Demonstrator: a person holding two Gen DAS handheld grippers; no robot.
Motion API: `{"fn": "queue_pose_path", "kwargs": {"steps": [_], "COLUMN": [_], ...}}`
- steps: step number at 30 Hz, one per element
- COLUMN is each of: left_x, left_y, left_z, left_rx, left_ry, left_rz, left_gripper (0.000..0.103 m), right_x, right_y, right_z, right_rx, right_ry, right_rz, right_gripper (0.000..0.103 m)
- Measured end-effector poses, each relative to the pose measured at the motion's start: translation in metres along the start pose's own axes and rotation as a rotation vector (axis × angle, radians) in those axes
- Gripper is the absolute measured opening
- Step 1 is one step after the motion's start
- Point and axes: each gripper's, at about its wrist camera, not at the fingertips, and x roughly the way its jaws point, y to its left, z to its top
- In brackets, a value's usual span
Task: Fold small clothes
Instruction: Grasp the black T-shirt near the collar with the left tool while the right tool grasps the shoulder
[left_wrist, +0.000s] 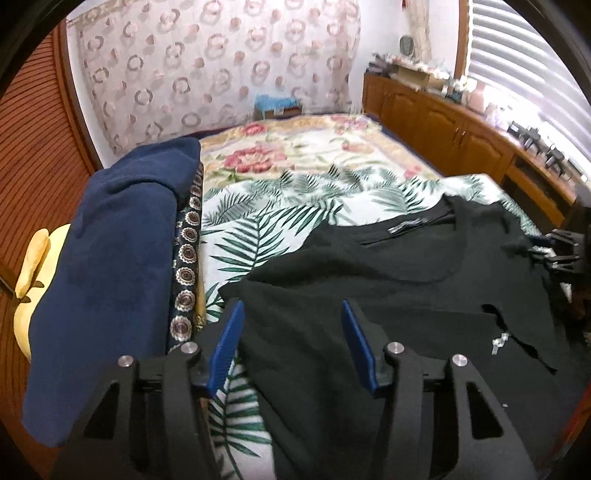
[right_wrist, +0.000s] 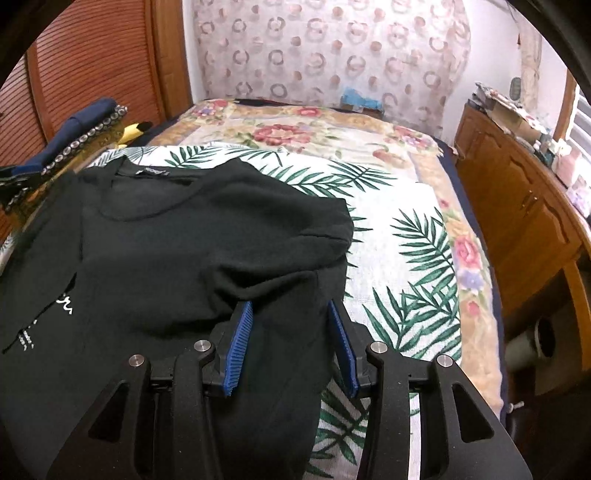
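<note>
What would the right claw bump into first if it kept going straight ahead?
Probably the black shirt: the open right claw already sits low over it, pointing at its bunched sleeve fold. Depth is hard to judge.

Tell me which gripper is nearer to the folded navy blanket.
Left. The left gripper hovers open over the black shirt's edge, right beside the navy blanket. The right gripper is open at the shirt's opposite side, the blanket far across.

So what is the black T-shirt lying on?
The black T-shirt lies on a palm-leaf print sheet, over a floral bedspread. Whatever sits directly beneath the shirt is covered.
</note>
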Motion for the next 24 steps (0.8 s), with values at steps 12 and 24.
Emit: {"fn": "queue_pose_path", "kwargs": {"steps": [12, 24], "left_x": [0.049, 0.039], "left_y": [0.007, 0.001], "left_z": [0.004, 0.005], "left_rx": [0.014, 0.063], "left_ry": [0.14, 0.097], "left_rz": [0.09, 0.07], "left_gripper": [0.054, 0.003], "right_x": [0.001, 0.001], "right_y": [-0.003, -0.004], "right_z": [0.0, 0.0], "right_rx": [0.019, 0.016], "right_ry": [0.0, -0.001], "right_rz": [0.026, 0.023], "right_gripper": [0.047, 0.047]}}
